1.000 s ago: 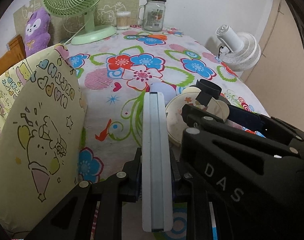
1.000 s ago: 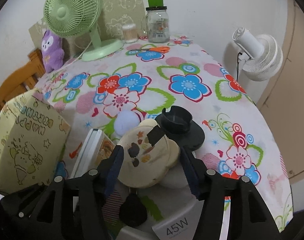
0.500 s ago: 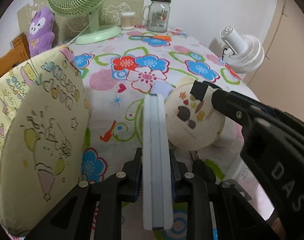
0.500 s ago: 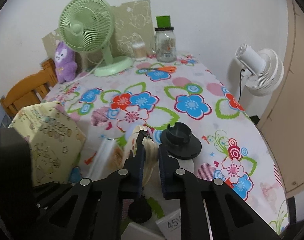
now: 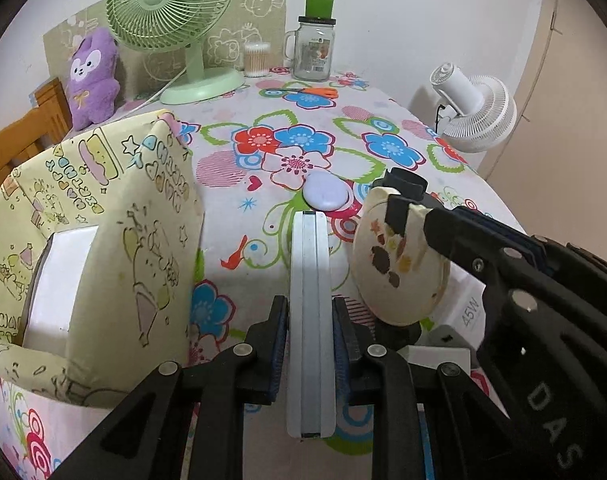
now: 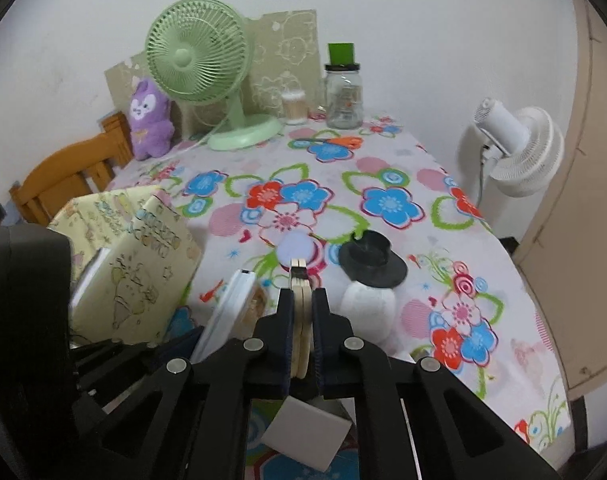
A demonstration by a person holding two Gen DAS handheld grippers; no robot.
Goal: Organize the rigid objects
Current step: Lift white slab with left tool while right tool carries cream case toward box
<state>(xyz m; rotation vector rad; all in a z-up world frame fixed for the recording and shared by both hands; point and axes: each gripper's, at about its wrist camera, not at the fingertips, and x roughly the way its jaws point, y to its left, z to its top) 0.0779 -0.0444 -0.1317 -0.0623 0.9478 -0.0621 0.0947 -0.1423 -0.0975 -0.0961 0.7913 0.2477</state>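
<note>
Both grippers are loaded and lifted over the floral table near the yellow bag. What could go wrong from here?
1. The right gripper, whose jaws have just closed, pinches the round cream case only at its lower part; it could pivot or slip.
2. The left gripper holds the white flat box at one end, so it may tilt.
3. The yellow bag is soft-sided and already holds a white box; an insertion could snag its rim.
</note>
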